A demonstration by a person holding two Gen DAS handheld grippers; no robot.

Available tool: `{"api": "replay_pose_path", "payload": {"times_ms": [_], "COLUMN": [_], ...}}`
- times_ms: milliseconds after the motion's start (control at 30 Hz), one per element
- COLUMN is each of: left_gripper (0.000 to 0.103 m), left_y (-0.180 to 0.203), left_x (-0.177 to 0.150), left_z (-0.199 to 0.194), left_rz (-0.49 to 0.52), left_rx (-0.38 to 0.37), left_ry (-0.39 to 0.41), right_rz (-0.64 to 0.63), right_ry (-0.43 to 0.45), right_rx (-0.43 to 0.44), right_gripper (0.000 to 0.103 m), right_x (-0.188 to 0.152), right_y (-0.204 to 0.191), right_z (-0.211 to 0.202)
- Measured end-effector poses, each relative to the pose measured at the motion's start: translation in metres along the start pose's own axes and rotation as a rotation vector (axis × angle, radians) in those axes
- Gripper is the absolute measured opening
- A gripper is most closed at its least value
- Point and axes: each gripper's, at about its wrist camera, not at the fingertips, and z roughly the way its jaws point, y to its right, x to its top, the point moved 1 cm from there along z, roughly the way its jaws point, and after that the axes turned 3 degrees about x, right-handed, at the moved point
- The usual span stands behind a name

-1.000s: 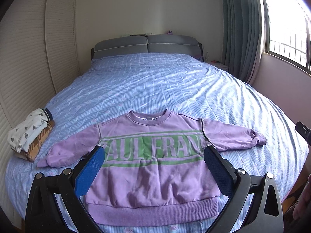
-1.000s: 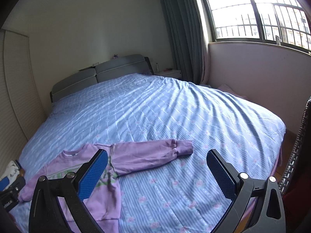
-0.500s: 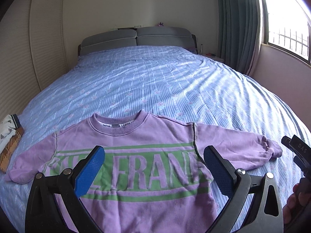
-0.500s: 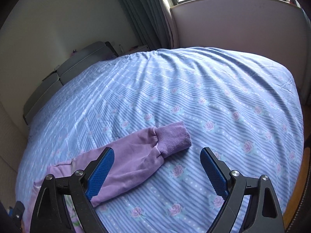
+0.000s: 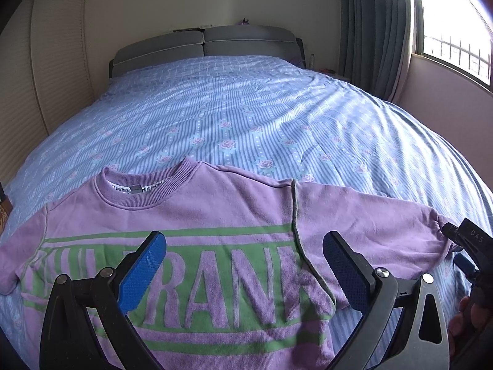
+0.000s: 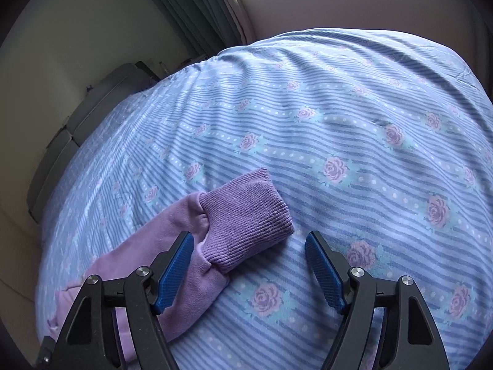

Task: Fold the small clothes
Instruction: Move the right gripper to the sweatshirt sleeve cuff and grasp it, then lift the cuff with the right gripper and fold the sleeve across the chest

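Observation:
A lilac sweatshirt (image 5: 215, 215) with green lettering lies flat, front up, on the blue floral bed (image 5: 246, 117). My left gripper (image 5: 243, 262) is open and hovers low over its chest, near the right shoulder seam. The right sleeve stretches out to the right. Its ribbed cuff (image 6: 246, 212) lies in the right wrist view. My right gripper (image 6: 249, 262) is open and low, its jaws standing either side of the cuff, not closed on it. The right gripper also shows in the left wrist view (image 5: 468, 249) at the sleeve end.
The grey headboard (image 5: 203, 43) is at the far end of the bed. Curtains (image 5: 376, 30) and a window wall (image 5: 446, 98) run along the right. A bit of folded clothing (image 5: 4, 212) shows at the left edge.
Both grippers moved down and forward toward the sweatshirt. The right one closed in on the sleeve cuff and narrowed a little. The folded pile at the left slid almost out of view.

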Motion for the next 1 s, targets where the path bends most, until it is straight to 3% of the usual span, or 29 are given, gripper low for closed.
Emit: {"api": "replay_pose_path", "payload": {"times_ms": [133,200,300,433,667,833,1000], "left_gripper": [0.103,0.103,0.103,0.103,0.103,0.103,0.103], "left_y": [-0.003,-0.008,-0.020,-0.040,-0.106,-0.181,-0.264], "left_x": [-0.001,-0.001,-0.001,-0.002,-0.001,-0.002,-0.011], "left_z": [0.006,0.006,0.003,-0.009,-0.048,-0.078,-0.102], "left_rz": [-0.021,-0.031,-0.055,-0.075,-0.118,-0.174,-0.225], "left_rx": [-0.006,-0.003,0.003,0.020,0.075,0.146,0.229], "left_ry": [-0.024,-0.035,-0.049,-0.064,-0.062,-0.048,-0.039], "right_rz": [0.058,0.101,0.083,-0.002,-0.187,-0.330,-0.504], "right_ry": [-0.011,-0.014,-0.021,0.026,0.107,0.142,0.166], "right_rx": [0.039,0.086,0.113,0.118,0.174,0.243,0.303], "right_gripper": [0.054,0.033,0.021,0.018,0.018,0.018,0.017], "right_x": [0.008,0.011,0.016,0.020,0.009,-0.027,-0.086], "right_y": [0.007,0.011,0.007,-0.016,-0.096,-0.173,-0.260], "right_z": [0.009,0.007,0.004,-0.018,-0.071,-0.105,-0.128]}}
